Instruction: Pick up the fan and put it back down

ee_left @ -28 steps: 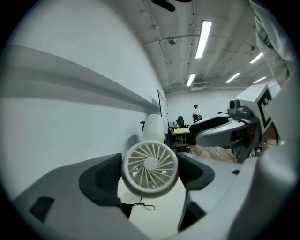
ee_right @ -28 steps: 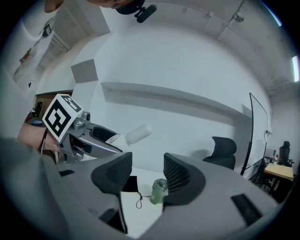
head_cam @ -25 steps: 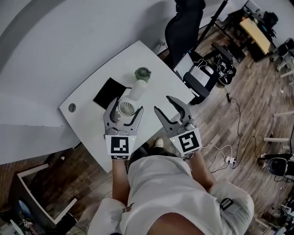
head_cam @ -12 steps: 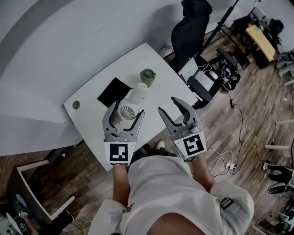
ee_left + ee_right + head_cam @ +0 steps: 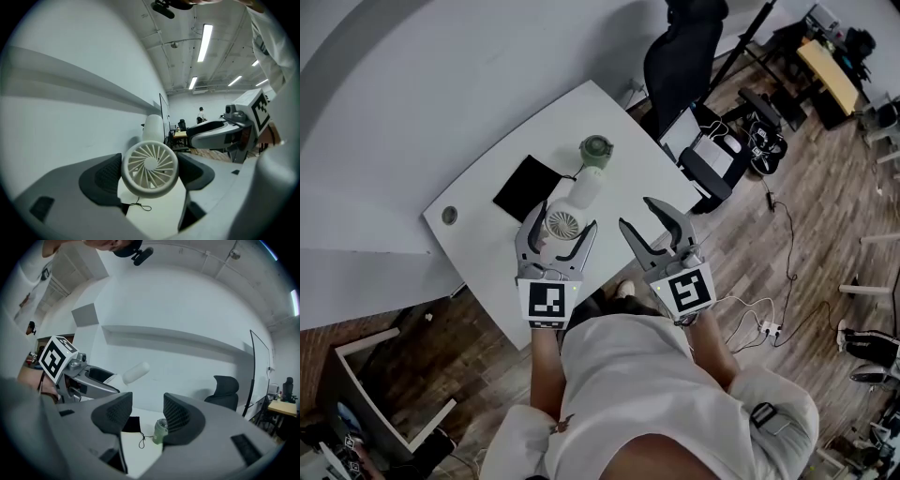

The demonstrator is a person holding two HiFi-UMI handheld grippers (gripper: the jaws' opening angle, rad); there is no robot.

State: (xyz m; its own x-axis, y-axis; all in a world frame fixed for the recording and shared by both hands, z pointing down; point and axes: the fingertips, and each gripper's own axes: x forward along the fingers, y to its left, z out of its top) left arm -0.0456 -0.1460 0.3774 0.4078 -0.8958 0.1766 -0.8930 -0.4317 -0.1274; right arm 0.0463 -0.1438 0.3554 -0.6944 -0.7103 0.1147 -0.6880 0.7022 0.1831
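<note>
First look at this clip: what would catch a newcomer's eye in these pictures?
The white fan stands out first, its round grille clamped between the jaws of the left gripper. The right gripper hovers open and empty beside it, above the white table. A green cup and a black pad sit on that table.

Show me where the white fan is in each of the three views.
Head view: fan at centre, in the left gripper.
Left gripper view: fan low centre, grille facing the camera.
Right gripper view: fan left of centre, handle slanting up.
Shared landmark: white table.
</note>
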